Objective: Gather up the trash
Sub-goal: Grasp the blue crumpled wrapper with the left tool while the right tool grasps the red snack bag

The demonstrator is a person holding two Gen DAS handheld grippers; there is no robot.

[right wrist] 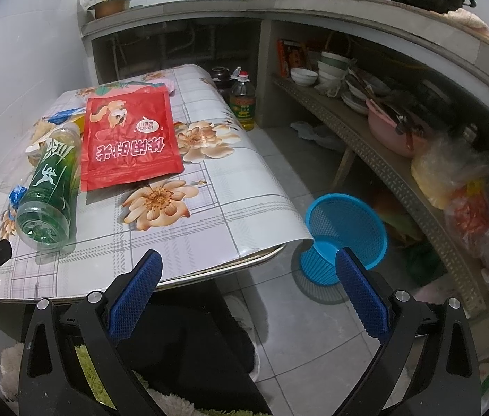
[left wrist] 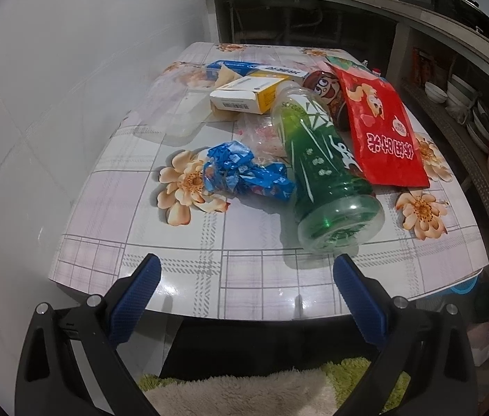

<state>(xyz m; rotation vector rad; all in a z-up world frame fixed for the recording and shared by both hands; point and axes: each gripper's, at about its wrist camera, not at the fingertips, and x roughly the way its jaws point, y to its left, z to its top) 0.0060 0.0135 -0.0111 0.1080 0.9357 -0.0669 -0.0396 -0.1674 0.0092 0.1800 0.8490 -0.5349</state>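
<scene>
A green plastic bottle (left wrist: 324, 170) (right wrist: 50, 187) lies on its side on the floral table (left wrist: 209, 263) (right wrist: 209, 215), base toward me. Beside it lie a red snack bag (left wrist: 383, 128) (right wrist: 128, 135), a crumpled blue wrapper (left wrist: 241, 171) and white and yellow cartons (left wrist: 248, 95). A brown cartoon cup (left wrist: 327, 93) is partly hidden behind the bottle. My left gripper (left wrist: 247, 270) hangs open at the table's near edge, empty, just short of the bottle. My right gripper (right wrist: 248, 265) is open and empty over the table's right front corner. A blue mesh bin (right wrist: 343, 235) stands on the floor to the right.
A concrete counter with pans runs along the back and right, and a shelf (right wrist: 383, 159) below it carries bowls and bags. An oil bottle (right wrist: 242, 102) stands on the floor beyond the table. A person's dark-clothed legs (right wrist: 196, 346) sit under the table edge.
</scene>
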